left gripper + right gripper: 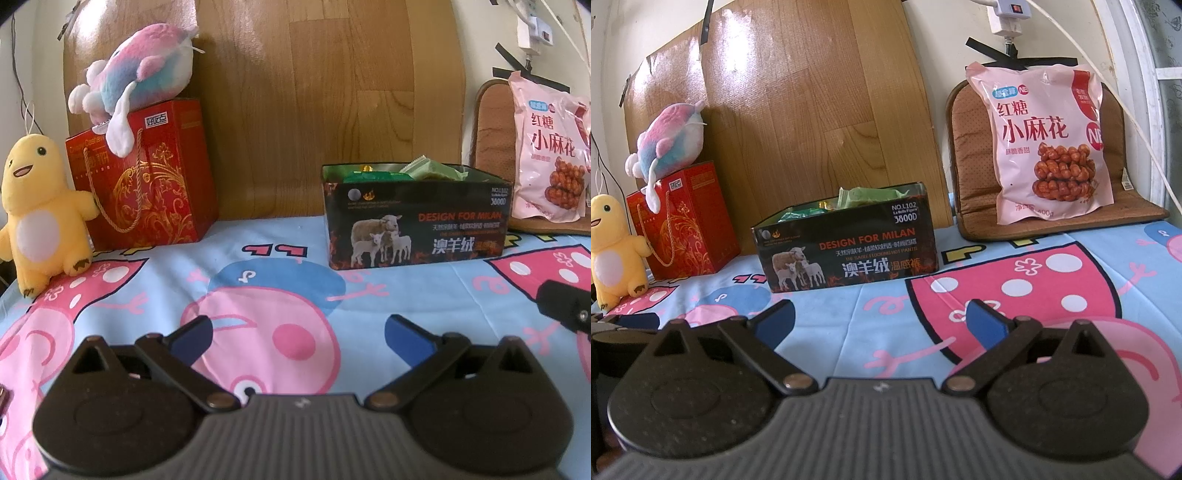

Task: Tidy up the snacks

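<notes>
Still, both our grippers, left gripper [297,332] and right gripper [881,319], gape empty (nothing held); a clumsy grab could topple the far pink bag [1049,144] off its cushion [971,206].

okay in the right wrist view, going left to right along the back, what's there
Yellow plush → red gift bag → black box → pink snack bag.

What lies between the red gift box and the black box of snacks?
Nothing stands there. In the left wrist view, only bare cartoon bedsheet separates the red gift box from the black box, with the wooden board behind.
</notes>
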A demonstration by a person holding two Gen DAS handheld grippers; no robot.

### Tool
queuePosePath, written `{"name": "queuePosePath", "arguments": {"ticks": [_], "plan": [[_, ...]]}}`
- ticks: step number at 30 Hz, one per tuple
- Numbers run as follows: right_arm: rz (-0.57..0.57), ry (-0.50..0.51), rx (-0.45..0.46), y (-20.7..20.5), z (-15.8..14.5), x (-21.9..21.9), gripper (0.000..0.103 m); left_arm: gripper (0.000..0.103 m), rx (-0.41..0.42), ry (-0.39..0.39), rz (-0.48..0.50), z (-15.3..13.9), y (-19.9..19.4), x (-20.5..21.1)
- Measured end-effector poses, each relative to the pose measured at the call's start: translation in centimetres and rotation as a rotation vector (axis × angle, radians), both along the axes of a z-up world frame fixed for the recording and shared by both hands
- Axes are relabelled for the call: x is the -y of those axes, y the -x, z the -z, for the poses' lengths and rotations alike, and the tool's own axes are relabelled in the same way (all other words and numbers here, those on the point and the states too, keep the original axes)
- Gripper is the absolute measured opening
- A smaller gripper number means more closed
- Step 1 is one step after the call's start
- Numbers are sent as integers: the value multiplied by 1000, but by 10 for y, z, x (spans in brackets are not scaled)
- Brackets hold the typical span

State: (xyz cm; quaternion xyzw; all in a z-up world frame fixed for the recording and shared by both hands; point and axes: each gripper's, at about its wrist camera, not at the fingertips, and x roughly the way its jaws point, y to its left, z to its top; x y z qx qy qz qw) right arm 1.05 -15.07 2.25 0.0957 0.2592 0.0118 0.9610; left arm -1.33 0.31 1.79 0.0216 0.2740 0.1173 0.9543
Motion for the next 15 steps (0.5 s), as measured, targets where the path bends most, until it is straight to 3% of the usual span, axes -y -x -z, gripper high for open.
{"name": "queuePosePath", "arguments": {"ticks": [15], "plan": [[-2,0,0,0,0,1,100,103,13,-3,9,-1,2,1]]}}
